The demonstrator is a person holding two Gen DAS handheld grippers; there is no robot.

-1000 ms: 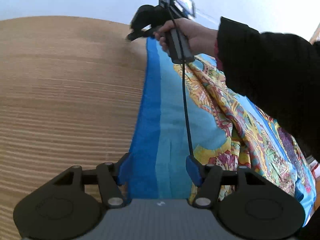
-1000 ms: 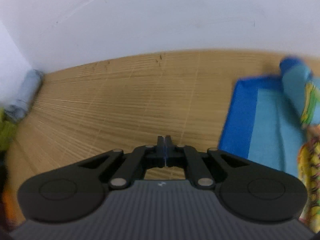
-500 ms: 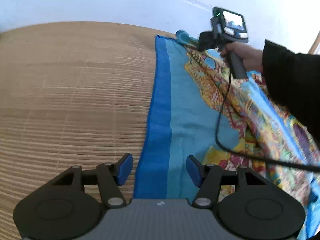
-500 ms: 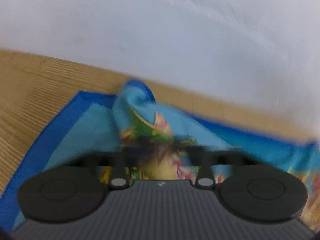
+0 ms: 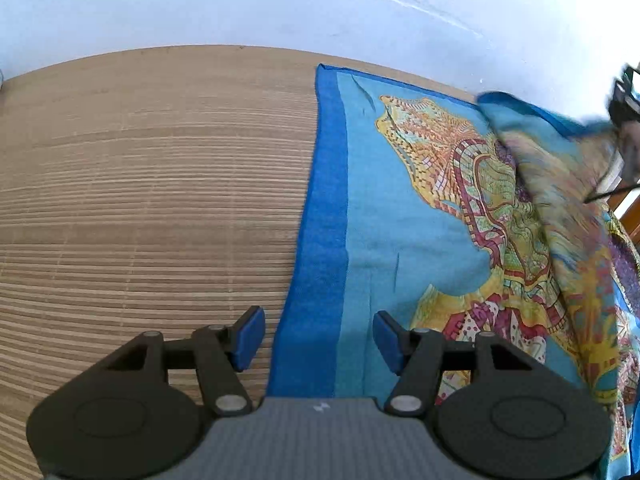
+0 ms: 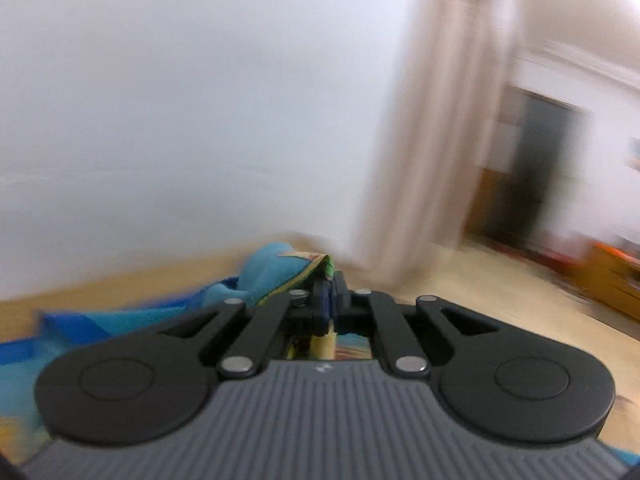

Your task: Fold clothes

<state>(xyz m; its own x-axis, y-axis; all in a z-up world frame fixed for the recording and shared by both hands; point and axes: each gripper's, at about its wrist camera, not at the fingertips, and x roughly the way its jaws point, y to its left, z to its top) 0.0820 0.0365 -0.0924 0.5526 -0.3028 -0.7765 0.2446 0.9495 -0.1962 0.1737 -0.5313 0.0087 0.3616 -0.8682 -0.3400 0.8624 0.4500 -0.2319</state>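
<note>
A blue-bordered cloth (image 5: 400, 220) with a yellow, red and green print lies spread on a bamboo mat. My left gripper (image 5: 319, 340) hovers open over its dark blue left border, its blue pads on either side and off the fabric. My right gripper (image 6: 326, 308) has a bunched corner of the cloth (image 6: 272, 268) pinched between its pads; the jaws are opening slightly, with the fabric still between them. In the left wrist view, the right gripper (image 5: 624, 96) shows blurred at the far right edge, dragging a lifted fold (image 5: 532, 148) across the cloth.
The bamboo mat (image 5: 140, 200) stretches left of the cloth up to a white wall (image 5: 280, 0). In the right wrist view, a pale curtain (image 6: 440, 120), a dark doorway (image 6: 540, 180) and orange-brown furniture (image 6: 612, 276) stand beyond the mat.
My right gripper took the cloth's corner near the far left border and swept it up and to the right, swinging toward the room. The left gripper stayed open in place.
</note>
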